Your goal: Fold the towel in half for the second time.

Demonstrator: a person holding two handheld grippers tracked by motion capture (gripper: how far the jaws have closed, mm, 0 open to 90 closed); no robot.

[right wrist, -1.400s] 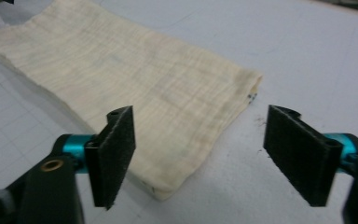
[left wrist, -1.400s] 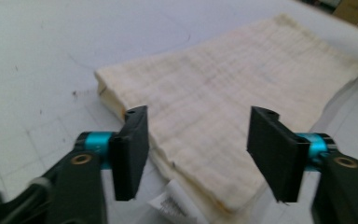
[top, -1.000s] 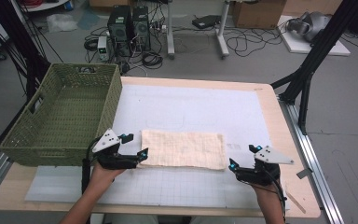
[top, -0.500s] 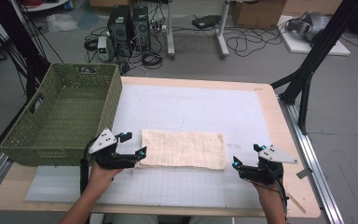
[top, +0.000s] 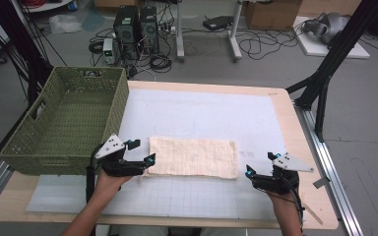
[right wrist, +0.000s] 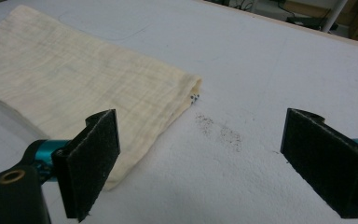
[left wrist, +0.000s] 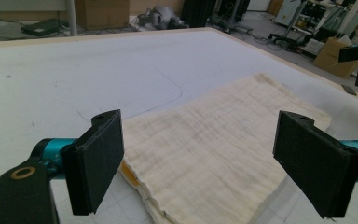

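The folded cream cloth (top: pixel 193 157) lay flat on the white mat of the table (top: pixel 295 128), its long axis running from the person's left to right, square to both forearms; the left tongs (top: pixel 150 160) were the nearer, their jaws spread wide and already straddling the cloth's left short edge, the stacked layers of the fold showing between them in the left gripper view (left wrist: pixel 205 154); the right tongs (top: pixel 249 171) stood open too, holding nothing, just off the cloth's right near corner (right wrist: pixel 186 93) and apart from it; a green woven basket (top: pixel 64 123) sat beyond the left hand, probably the cloth's destination.
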